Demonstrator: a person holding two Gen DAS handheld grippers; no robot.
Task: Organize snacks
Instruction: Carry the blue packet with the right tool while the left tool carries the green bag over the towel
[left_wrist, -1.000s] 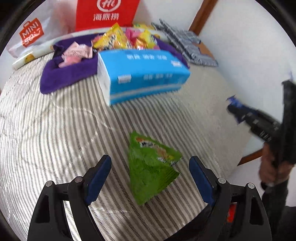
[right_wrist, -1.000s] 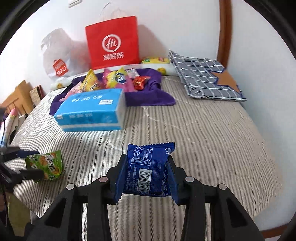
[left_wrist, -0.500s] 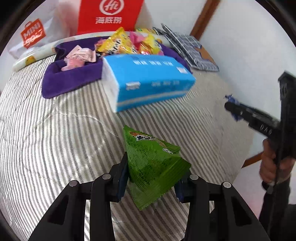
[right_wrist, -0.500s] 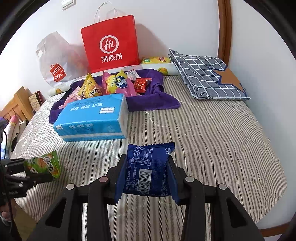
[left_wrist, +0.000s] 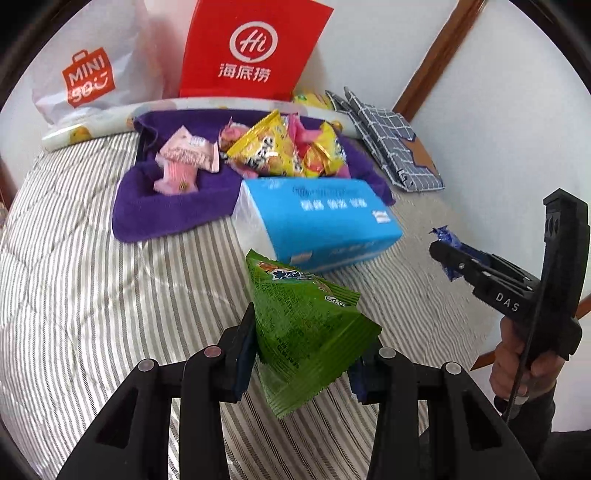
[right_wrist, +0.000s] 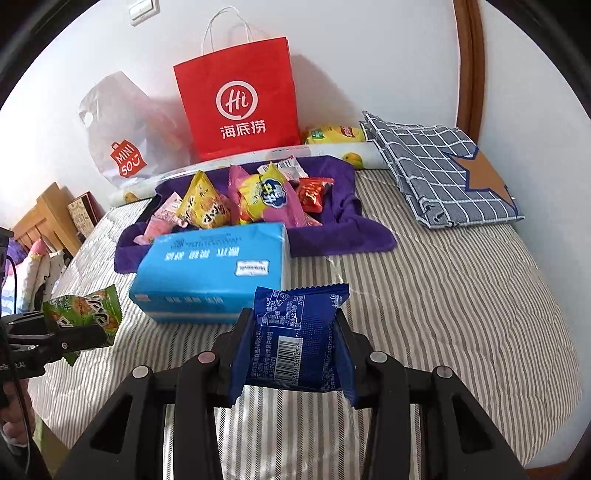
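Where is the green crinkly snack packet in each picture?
Left wrist view: green snack packet sits bottom centre, clamped in the left gripper.
Right wrist view: same packet at far left edge, off the bed.
Shared landmark: blue tissue pack just beyond it.

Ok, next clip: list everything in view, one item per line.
green snack packet: 1, green, in left claw
blue snack packet: 1, blue, in right claw
tissue pack: 1, blue, on striped bed
loose snacks: several, yellow, pink, red, on purple towel
paper bag: 1, red, against wall
plastic bag: 1, white, beside it
checked cloth: 1, grey-blue, bed's right
hand: 1, holding right claw
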